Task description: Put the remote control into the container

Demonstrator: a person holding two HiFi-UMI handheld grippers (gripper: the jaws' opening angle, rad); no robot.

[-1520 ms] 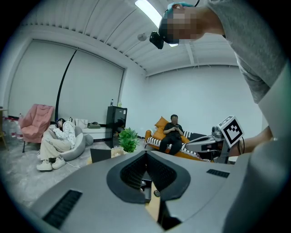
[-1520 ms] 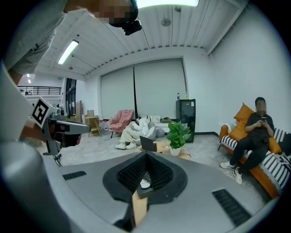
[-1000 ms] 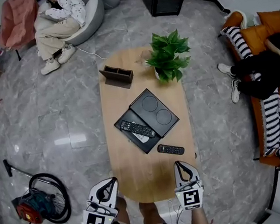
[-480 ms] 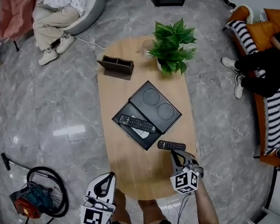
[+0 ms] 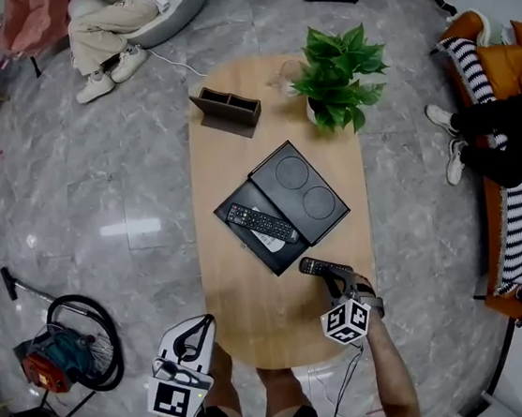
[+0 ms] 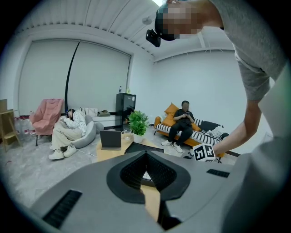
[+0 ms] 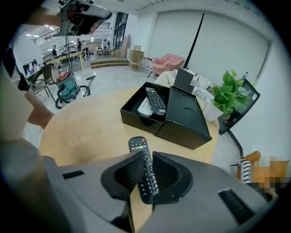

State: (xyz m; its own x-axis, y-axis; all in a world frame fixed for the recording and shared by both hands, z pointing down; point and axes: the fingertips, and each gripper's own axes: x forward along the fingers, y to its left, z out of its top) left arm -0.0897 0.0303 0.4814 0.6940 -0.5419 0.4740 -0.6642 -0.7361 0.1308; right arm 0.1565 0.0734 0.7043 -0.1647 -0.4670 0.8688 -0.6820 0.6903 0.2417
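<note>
Two grippers are noted at the near end of a wooden bench (image 5: 256, 321). The right gripper (image 7: 146, 157) is angled steeply down over the loose black remote control (image 5: 315, 265), which lies flat on the bench near the open black container (image 7: 136, 119), not yet inside. Its fingers have just been opening and are parted slightly; the remote is seen through the gap, unclamped. The left gripper (image 6: 146, 157) is recorded with fingers closed and empty. A second black remote (image 5: 261, 222) and a white remote (image 5: 271, 242) are seen inside the container.
</note>
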